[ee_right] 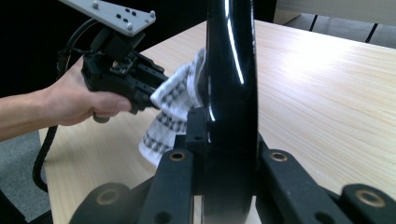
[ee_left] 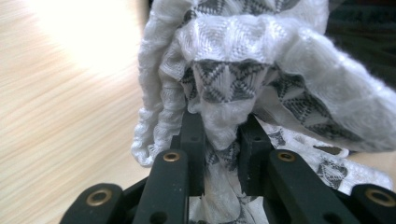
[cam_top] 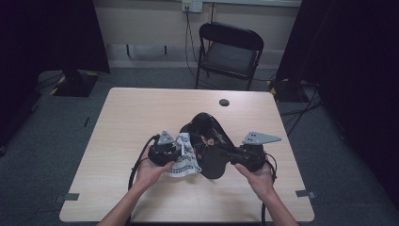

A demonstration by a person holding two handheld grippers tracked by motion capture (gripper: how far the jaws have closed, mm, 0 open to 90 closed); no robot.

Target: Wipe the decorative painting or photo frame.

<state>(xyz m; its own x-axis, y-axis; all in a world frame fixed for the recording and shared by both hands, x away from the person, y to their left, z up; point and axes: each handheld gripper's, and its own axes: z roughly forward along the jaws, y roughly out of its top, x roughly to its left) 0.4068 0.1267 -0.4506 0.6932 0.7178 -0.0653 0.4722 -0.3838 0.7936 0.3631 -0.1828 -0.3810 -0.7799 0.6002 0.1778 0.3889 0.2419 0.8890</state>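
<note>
Two forearms are coming in over the near edge of the desk (cam_top: 141, 108), each hand wrapping a hand-held gripper. On the left, the left hand-held gripper (cam_top: 175, 153) is pointing right, and its jaws are standing clamped together on a bunched fold of a white cloth (cam_top: 184, 157) printed with dark triangle patterns; in the left gripper view the fabric (ee_left: 243, 70) is squeezing up between the black jaws and billowing over them. On the right, the right hand-held gripper (cam_top: 237, 157) is pointing left, and its jaws are pinching the edge of a glossy black curved object (cam_top: 209, 141), which is standing on edge between them in the right gripper view (ee_right: 231, 93). That black object is sitting toward the near middle of the desk, between the two grippers, and the cloth is pressing against its left side while its lower part is hanging down to the desk. Farther off, a black folding chair (cam_top: 230, 52) is standing beyond the far edge of the desk.
</note>
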